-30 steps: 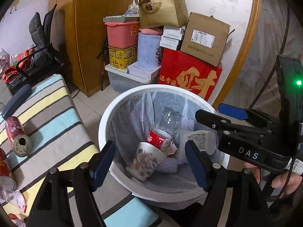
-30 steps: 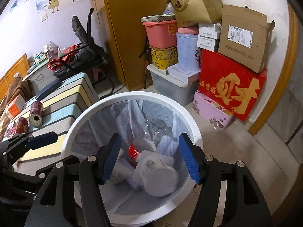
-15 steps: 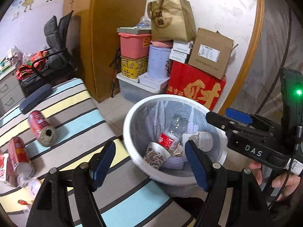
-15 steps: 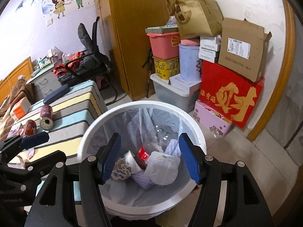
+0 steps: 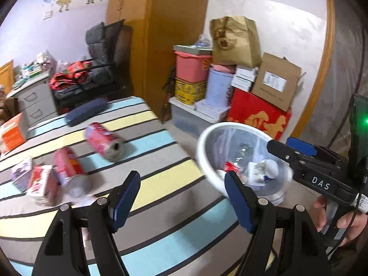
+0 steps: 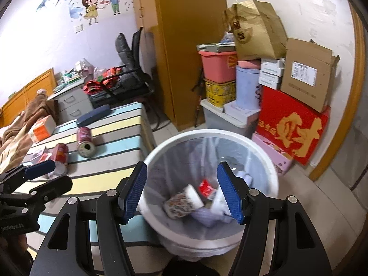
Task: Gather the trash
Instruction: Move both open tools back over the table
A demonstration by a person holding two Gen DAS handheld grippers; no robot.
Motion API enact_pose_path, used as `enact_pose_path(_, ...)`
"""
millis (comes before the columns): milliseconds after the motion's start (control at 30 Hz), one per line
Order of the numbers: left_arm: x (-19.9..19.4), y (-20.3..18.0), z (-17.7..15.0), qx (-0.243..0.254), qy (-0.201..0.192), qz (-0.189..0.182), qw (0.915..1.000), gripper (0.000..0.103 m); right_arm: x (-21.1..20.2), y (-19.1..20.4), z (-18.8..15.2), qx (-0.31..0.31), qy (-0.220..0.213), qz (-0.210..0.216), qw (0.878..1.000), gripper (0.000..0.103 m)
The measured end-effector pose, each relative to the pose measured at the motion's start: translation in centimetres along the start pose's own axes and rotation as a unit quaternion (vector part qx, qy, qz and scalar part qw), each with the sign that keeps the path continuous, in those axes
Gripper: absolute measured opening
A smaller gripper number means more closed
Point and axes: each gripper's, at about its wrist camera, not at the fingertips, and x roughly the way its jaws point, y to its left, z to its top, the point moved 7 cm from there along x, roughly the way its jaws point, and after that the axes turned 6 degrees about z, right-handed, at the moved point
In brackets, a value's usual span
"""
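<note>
Both the left tongs (image 5: 181, 197) and right tongs (image 6: 181, 191) are spread, empty. Swing the left over the nearer red aluminium can (image 5: 69, 168) ahead-left on the striped counter (image 5: 161, 184), straddling its body squarely.

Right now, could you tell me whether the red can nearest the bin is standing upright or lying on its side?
Lying on its side. The red can rests lengthwise on the striped table, its opened top facing the camera.

left gripper (image 5: 181, 197) fingers apart, right gripper (image 6: 182, 193) likewise
</note>
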Motion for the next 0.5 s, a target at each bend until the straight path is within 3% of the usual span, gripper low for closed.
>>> enact_pose_path(233, -1.9, 5.3, -1.0, -0.024, -0.012, 0.052, 0.9983, 0.077, 0.9, 3.2, -0.4, -0.011, 0.006, 0.027, 1.0, 0.065)
enact_pose_path(500, -3.2, 10.5, -1.7, -0.055, -0.017, 0.086, 0.9946, 0.077, 2.4, 7.0, -0.5, -0.026, 0.017, 0.059, 0.998, 0.065)
